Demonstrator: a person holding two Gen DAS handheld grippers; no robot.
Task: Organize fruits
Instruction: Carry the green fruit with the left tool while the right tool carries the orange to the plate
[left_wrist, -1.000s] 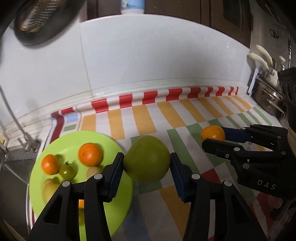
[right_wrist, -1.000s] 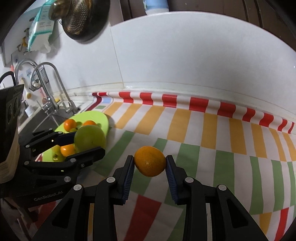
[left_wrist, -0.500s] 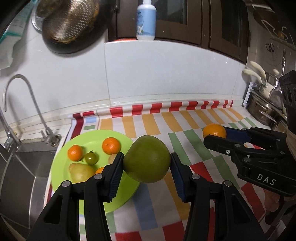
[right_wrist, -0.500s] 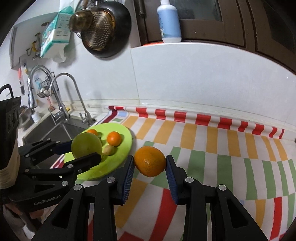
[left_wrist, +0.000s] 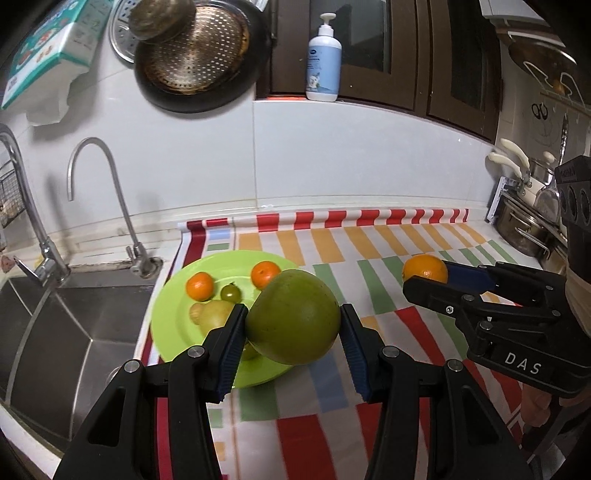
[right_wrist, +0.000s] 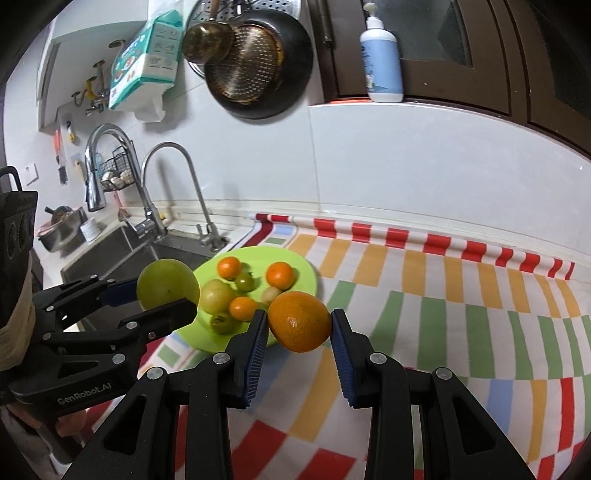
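Observation:
My left gripper (left_wrist: 293, 328) is shut on a big green fruit (left_wrist: 295, 317), held in the air over the near right rim of a lime-green plate (left_wrist: 173, 314). In the right wrist view the same green fruit (right_wrist: 168, 284) shows at the left. My right gripper (right_wrist: 298, 326) is shut on an orange (right_wrist: 300, 320), held above the striped cloth just right of the plate (right_wrist: 306, 273). The plate carries several small oranges (right_wrist: 280, 275), green tomatoes (right_wrist: 244, 282) and pale fruits. From the left wrist view, the orange (left_wrist: 424, 268) sits in the right gripper (left_wrist: 424, 275) at the right.
A steel sink (left_wrist: 55, 332) with two taps (left_wrist: 133, 254) lies left of the plate. A striped cloth (right_wrist: 443, 314) covers the counter. Pots (left_wrist: 524, 225) stand at the far right. Pans (right_wrist: 251, 59) hang on the tiled wall, and a soap bottle (right_wrist: 380, 55) stands on the ledge.
Both grippers have risen and drawn back from the wall with their fruits still held. The sink, taps and hanging pans have come into view; the plate looks farther away.

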